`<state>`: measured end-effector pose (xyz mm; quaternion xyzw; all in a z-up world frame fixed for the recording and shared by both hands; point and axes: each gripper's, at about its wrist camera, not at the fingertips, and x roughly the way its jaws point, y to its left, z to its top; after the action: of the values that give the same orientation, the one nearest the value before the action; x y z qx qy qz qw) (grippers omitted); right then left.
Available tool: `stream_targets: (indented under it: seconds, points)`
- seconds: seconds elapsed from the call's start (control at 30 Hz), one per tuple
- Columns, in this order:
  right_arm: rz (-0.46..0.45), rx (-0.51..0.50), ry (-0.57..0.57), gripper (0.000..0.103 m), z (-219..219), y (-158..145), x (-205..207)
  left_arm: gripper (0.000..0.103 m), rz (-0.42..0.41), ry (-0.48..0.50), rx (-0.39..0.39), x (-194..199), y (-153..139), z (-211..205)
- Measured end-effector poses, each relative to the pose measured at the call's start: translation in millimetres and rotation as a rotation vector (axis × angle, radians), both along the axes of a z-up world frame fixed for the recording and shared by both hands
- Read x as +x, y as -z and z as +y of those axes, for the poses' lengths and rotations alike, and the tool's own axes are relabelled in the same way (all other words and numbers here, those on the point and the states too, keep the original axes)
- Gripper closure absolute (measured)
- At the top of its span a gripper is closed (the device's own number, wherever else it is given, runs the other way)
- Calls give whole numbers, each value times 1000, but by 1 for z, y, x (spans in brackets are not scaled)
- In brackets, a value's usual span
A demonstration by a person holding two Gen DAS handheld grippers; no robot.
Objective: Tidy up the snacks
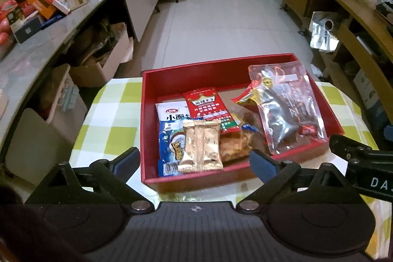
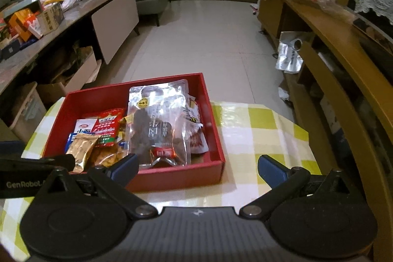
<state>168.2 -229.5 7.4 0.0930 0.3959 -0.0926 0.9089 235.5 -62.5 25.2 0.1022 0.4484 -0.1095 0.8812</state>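
Note:
A red box (image 1: 172, 73) (image 2: 216, 129) sits on a green-and-white checked table (image 1: 110, 119) (image 2: 265, 129). In it lie a gold packet (image 1: 201, 146) (image 2: 79, 151), a red packet (image 1: 211, 109) (image 2: 108, 127), a white-and-blue packet (image 1: 169, 114), a blue packet (image 1: 169, 146) and a large clear pouch of dark snacks (image 1: 287, 104) (image 2: 157, 124). My left gripper (image 1: 195, 162) is open and empty at the box's near wall. My right gripper (image 2: 197, 168) is open and empty at the box's near right corner. Each gripper's arm shows in the other's view.
A long counter (image 1: 61, 23) (image 2: 49, 36) crowded with boxes runs along the left, cardboard boxes beneath it. Wooden shelving (image 1: 356, 23) (image 2: 343, 53) runs along the right, with a silver foil bag (image 1: 321, 33) (image 2: 289, 53) by it. Tiled floor (image 1: 221, 16) lies beyond the table.

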Motion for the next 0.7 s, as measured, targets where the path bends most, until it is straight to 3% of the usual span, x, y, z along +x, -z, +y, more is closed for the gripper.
stream_targets:
  seconds: [0.17, 0.5, 0.7]
  points:
    - [-18, -18, 1, 0, 5, -8, -22, 5, -20, 9, -15, -21, -6, 1]
    - [-43, -10, 25, 0, 4, -18, -55, 2, -135, 20, 39, -59, -27, -7]
    - [-54, 2, 24, 0, 3, -21, -67, 5, -82, 57, -36, -63, -27, 0]
